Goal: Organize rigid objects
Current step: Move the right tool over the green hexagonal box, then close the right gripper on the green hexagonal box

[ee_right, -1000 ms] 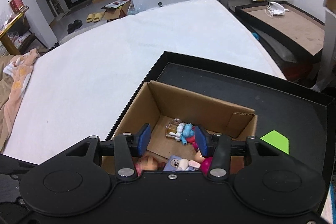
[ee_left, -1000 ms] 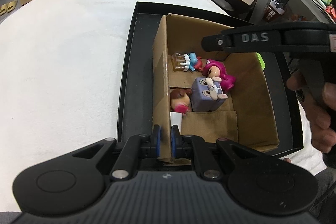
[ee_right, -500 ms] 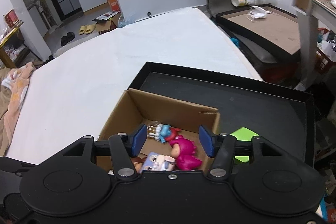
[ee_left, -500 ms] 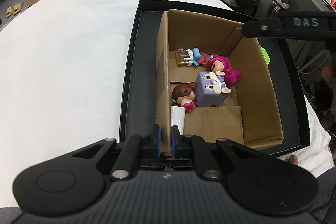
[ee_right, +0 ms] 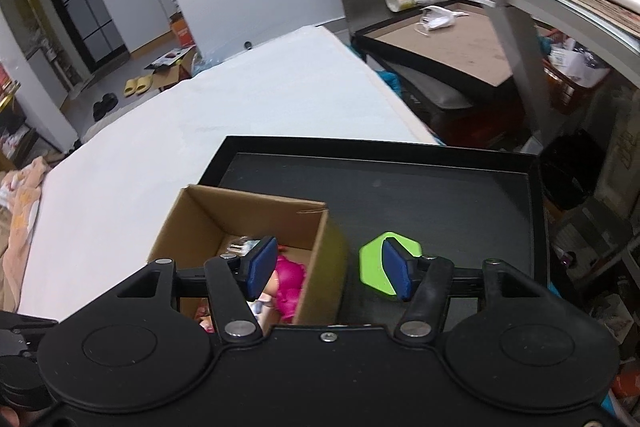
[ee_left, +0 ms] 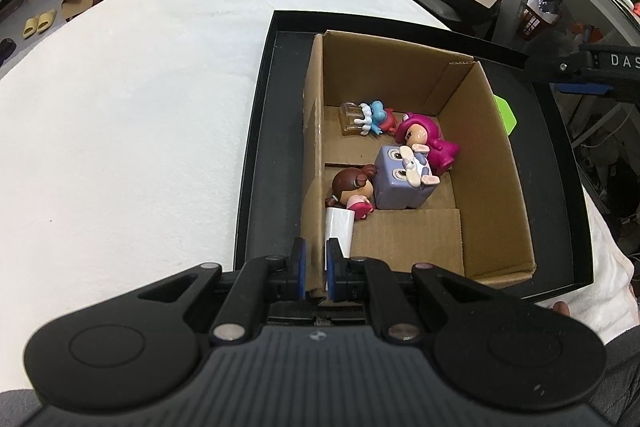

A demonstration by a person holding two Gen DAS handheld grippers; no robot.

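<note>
Surface: white cloth covered the tabletop; a black tray sat at its near right corner, with room clutter beyond.
Container: a cardboard box stood in the tray's left half, against its left rim.
Contents: a pink-haired figure, a purple cube toy, a brown-haired doll and a small blue figure lay inside, grouped toward the box's left wall and far end.
Remaining object: a green hexagonal block lay on the bare tray floor, just beside the box's right wall and outside it.
Left tongs: the left tongs were clamped on the box's left wall at its near corner, steadying the box.
Right tongs: the right tongs were empty, with the jaws opening; they hung over the box's right wall, one pad above the box, the other above the green block.
Step in hand: judged as a reach toward the green block, with the toys already boxed.
Next move: probably called for shifting the right tongs rightward to centre on the block, descending, closing across opposite flat faces, then lifting clear of the box wall.
</note>
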